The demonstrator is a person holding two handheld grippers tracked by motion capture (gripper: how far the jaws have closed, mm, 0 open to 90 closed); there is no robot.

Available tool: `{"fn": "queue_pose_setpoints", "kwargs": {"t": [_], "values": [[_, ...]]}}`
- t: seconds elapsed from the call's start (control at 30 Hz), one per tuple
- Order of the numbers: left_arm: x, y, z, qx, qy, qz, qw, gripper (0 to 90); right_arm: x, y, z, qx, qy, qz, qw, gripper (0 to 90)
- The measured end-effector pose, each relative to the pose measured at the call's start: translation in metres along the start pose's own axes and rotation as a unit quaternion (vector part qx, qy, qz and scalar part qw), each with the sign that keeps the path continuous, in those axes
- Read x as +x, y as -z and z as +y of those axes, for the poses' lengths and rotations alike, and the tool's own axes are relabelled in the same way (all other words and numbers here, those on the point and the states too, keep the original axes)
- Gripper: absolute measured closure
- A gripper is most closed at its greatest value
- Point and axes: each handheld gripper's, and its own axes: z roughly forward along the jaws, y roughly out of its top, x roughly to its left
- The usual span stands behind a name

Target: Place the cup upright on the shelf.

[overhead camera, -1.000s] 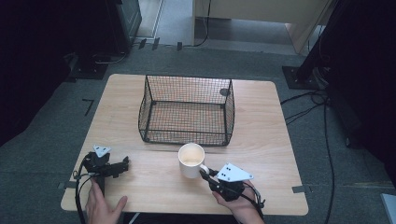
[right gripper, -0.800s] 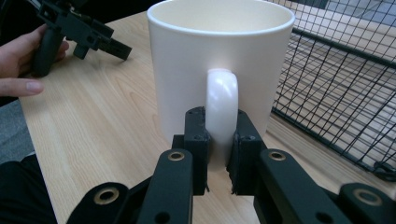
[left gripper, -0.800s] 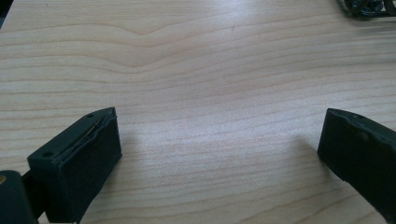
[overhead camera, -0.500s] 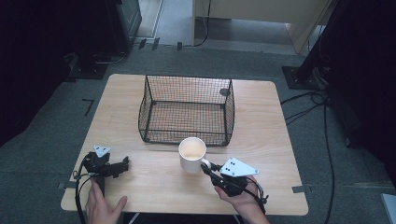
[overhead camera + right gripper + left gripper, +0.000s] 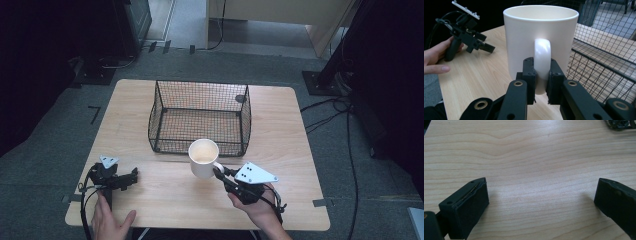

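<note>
**Mug gripped by its handle beside the wire basket**

The right gripper, held in a person's hand at the near edge of the pale wooden table, has its two black jaws clamped on the curved handle of a cream-white ceramic mug. In the right gripper view the mug stands upright, its handle pinched between the pads. The mug sits just in front of the black wire mesh basket, close to the basket's near wall. Well apart, toward the table's near left corner, the left gripper lies low over bare wood; its own view shows the jaws spread wide with nothing between them.
</note>
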Motion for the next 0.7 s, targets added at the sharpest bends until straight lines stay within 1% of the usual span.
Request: {"fn": "queue_pose_setpoints", "kwargs": {"t": [0.27,0.7], "values": [[0.0,0.0,0.0,-0.001,0.001,0.0,1.0,0.0,0.001,-0.005,0.013,-0.012,0.004,-0.001,0.9999,80.8],[0.0,0.0,0.0,-0.001,0.001,0.0,1.0,0.0,-0.002,-0.01,0.035,-0.03,0.01,-0.013,0.9994,80.8]]}}
